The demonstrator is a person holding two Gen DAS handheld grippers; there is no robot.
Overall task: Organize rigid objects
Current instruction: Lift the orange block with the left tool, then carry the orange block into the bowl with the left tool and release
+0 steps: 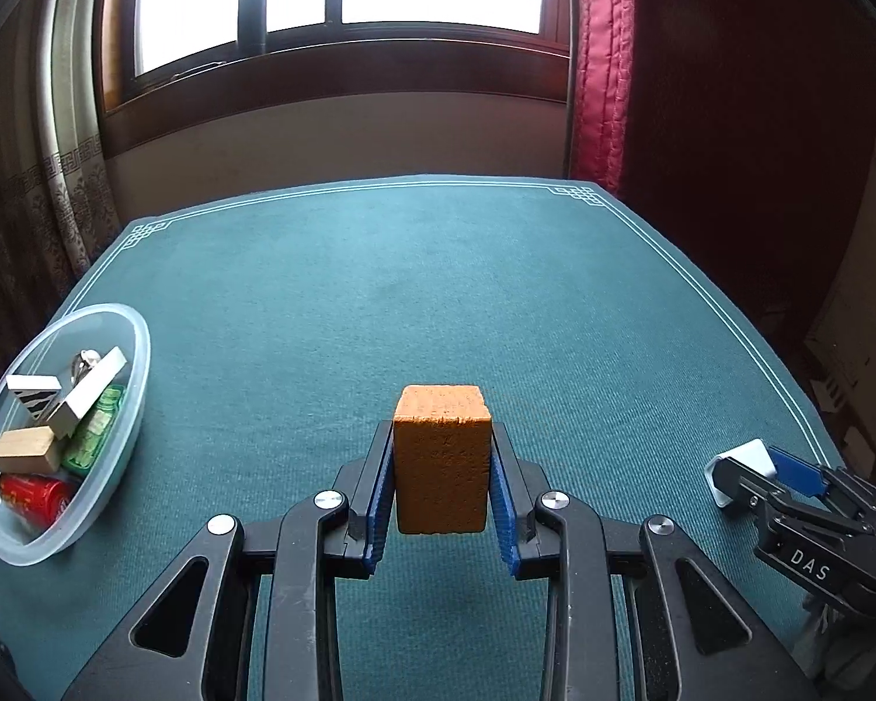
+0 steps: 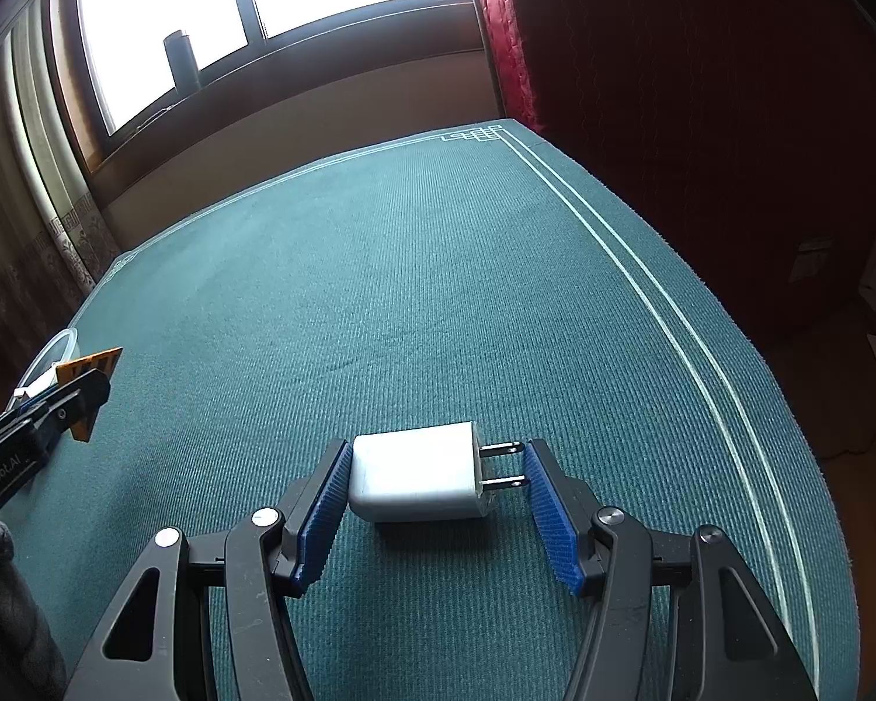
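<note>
Two grippers work over the green table mat (image 1: 379, 292). We hold the left gripper (image 1: 441, 470) clamped on an orange block (image 1: 441, 455); its blue pads (image 1: 379, 502) press both sides of the block, which stands upright and looks lifted above the mat. We keep the right gripper (image 2: 435, 496) spread around a white charger plug (image 2: 414, 482) that lies on its side on the mat. One pad (image 2: 321, 514) touches the back of the plug, and the other one is just beside the tips of the two metal prongs (image 2: 502, 464), so it is not closed on it. At the left edge of the mat stands a clear plastic bowl (image 1: 137, 339). Inside it we see a red can (image 1: 35, 496), a wooden block (image 1: 26, 450), a green tin (image 1: 96, 429) and a white box (image 1: 90, 388), packed close together.
</note>
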